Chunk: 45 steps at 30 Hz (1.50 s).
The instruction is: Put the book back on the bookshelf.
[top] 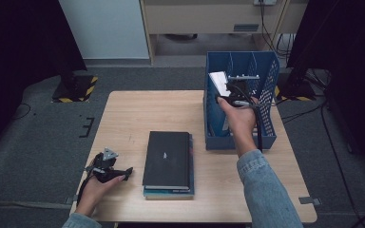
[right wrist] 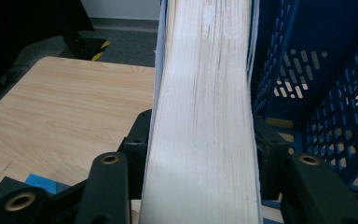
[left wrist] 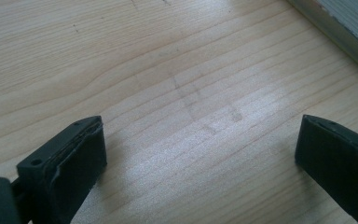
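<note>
Table point(top: 171, 102): pale wood top, rectangular, carrying three groups of things with bare board between them.

Blue file rack point(top: 266, 76): perforated plastic, upright dividers, standing at the far right corner of the table, its open front facing the near edge and its right wall close to the table's right edge. In the right gripper view its slotted walls rise just to the right of the held book.

Book point(right wrist: 203, 116): held on end by the right gripper point(top: 235, 95), page block toward the camera, pages pale and tightly stacked. It stands at the left compartment of the rack (in the high view its white corner shows above the rack's left side). The jaws are clamped on its two covers, one pad on each side, with no gap visible.

Stack of books point(top: 168, 164): a black-covered one on top, a blue-edged one beneath, lying flat near the middle of the near edge, long sides running front to back. A strip of bare table separates it from the rack's front wall.

Left gripper point(top: 109, 168): resting by the near left corner of the table, just left of the stack and apart from it. Its jaws stand wide and hold nothing; in the left gripper view bare wood grain lies between them, and the table's edge crosses the top right corner.

Open room: the whole far left half of the table.
</note>
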### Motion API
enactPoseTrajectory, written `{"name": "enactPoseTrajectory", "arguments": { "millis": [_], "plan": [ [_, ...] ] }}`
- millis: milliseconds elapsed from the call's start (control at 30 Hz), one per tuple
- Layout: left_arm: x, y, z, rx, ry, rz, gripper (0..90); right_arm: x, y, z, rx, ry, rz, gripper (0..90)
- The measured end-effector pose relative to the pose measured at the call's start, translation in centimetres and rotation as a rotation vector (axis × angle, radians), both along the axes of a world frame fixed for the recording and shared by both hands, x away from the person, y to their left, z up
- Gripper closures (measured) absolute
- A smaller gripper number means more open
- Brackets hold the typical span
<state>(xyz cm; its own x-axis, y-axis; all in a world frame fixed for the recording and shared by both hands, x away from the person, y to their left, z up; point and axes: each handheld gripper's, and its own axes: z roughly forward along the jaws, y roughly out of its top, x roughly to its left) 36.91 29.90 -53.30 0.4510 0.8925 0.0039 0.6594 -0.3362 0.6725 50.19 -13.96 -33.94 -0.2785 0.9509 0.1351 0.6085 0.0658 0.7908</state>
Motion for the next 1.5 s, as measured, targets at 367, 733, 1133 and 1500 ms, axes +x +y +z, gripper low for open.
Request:
{"name": "enactPoseTrajectory", "arguments": {
  "millis": [367,733,1133,1500],
  "plan": [
    [0.0,0.0,0.0,-0.001,0.001,-0.003,1.3,0.0,-0.2,-0.1,0.008,-0.026,-0.063,60.1],
    [0.0,0.0,0.0,-0.002,-0.003,-0.004,1.3,0.8,-0.4,0.5,0.039,-0.050,-0.093,60.3],
    [0.1,0.0,0.0,-0.003,-0.003,-0.007,1.3,2.8,-0.2,0.9,0.051,-0.085,-0.123,60.2],
    [0.1,-0.1,0.0,-0.004,-0.003,-0.011,1.2,4.6,0.6,0.6,0.041,-0.120,-0.165,60.2]
  ]
}}
